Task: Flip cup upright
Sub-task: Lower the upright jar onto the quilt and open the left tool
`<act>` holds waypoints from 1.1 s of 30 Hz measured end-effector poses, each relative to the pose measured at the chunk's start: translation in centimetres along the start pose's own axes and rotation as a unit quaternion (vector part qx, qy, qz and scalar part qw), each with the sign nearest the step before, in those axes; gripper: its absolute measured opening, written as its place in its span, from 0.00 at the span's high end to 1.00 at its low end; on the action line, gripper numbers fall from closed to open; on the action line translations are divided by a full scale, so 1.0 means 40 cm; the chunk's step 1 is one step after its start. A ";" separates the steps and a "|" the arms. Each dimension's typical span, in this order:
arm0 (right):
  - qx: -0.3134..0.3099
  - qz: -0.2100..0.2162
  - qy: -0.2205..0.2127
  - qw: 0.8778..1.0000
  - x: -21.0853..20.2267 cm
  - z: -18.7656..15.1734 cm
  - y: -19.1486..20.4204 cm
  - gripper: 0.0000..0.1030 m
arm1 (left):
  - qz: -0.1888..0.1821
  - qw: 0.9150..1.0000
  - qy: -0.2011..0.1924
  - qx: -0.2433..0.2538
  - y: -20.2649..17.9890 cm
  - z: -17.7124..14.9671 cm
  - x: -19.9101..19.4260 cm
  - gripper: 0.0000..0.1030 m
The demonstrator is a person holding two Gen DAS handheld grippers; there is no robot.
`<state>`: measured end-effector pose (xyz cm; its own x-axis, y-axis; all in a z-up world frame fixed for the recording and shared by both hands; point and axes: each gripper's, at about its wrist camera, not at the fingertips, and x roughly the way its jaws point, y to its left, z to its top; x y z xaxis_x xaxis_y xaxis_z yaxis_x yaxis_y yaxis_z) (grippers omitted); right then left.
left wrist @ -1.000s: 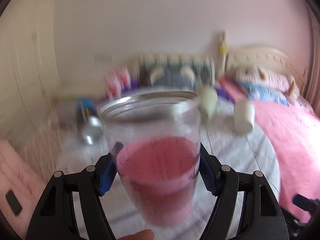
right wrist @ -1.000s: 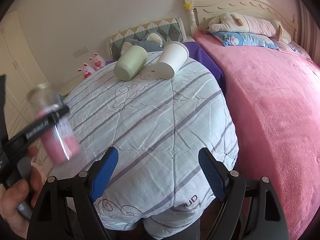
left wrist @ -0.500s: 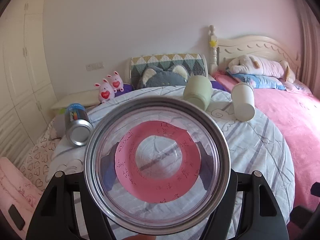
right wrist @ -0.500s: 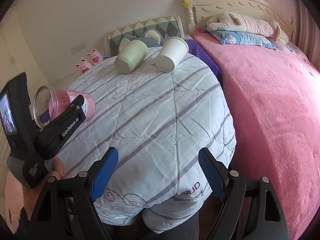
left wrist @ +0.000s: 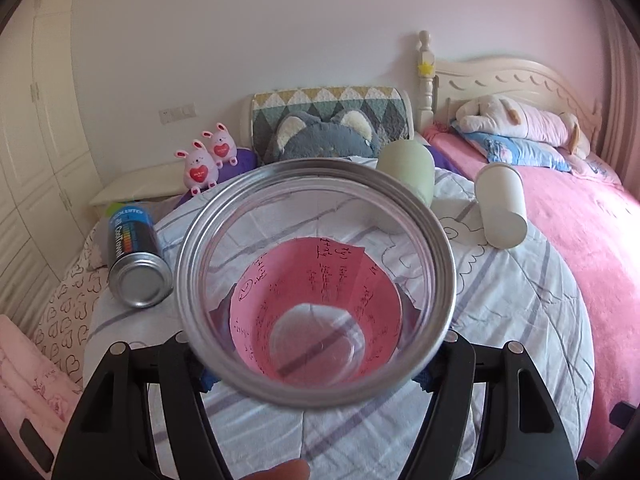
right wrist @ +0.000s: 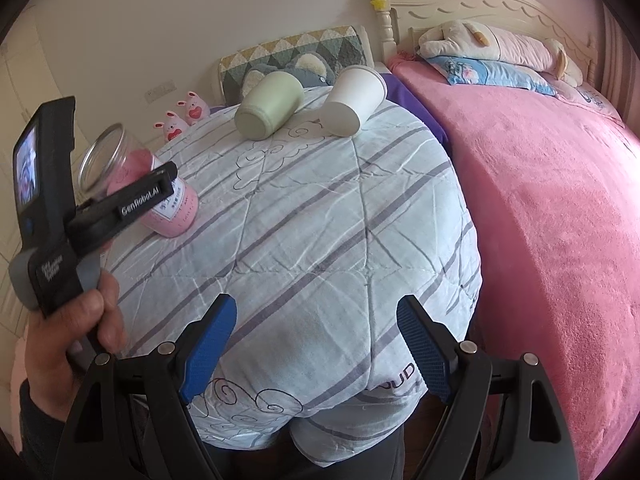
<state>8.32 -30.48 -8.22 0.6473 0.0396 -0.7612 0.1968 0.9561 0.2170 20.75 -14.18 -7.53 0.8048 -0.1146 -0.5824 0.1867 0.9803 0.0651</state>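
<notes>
My left gripper [left wrist: 316, 356] is shut on a clear cup with a pink paper lining [left wrist: 316, 292]. Its open mouth faces my left camera and fills the middle of the view. In the right wrist view the same cup [right wrist: 140, 188] is tilted, its base low over the striped quilt [right wrist: 320, 220], with the left gripper [right wrist: 160, 188] clamped round it. My right gripper [right wrist: 316, 348] is open and empty over the quilt's near edge. A green cup [right wrist: 268, 104] and a white paper cup [right wrist: 354, 100] lie on their sides at the far end.
A blue-and-silver can [left wrist: 134, 252] lies on its side at the left. A pink blanket [right wrist: 540, 208] covers the bed on the right. Pillows, a grey plush cushion [left wrist: 324, 136] and two pink bunny toys [left wrist: 206, 156] sit at the back.
My left gripper has turned the clear cup from upside down towards upright and lowered it to the quilt. The right gripper has barely moved.
</notes>
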 end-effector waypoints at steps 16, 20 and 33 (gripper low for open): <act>0.002 0.002 -0.004 1.000 0.002 0.009 -0.002 0.19 | 0.002 1.000 0.005 0.009 -0.001 0.011 0.020 0.18; 0.001 0.001 -0.005 1.000 0.000 0.009 0.001 0.19 | 0.006 1.000 0.007 0.010 0.002 0.011 0.019 0.15; -0.001 -0.001 -0.035 0.999 -0.064 0.009 0.025 0.19 | 0.004 1.000 -0.005 0.017 0.017 0.012 -0.053 0.00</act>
<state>7.13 -29.71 -5.83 0.6963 0.0173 -0.7176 0.1964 0.9570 0.2137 19.42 -13.35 -5.87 0.8123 -0.1083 -0.5730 0.1990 0.9751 0.0978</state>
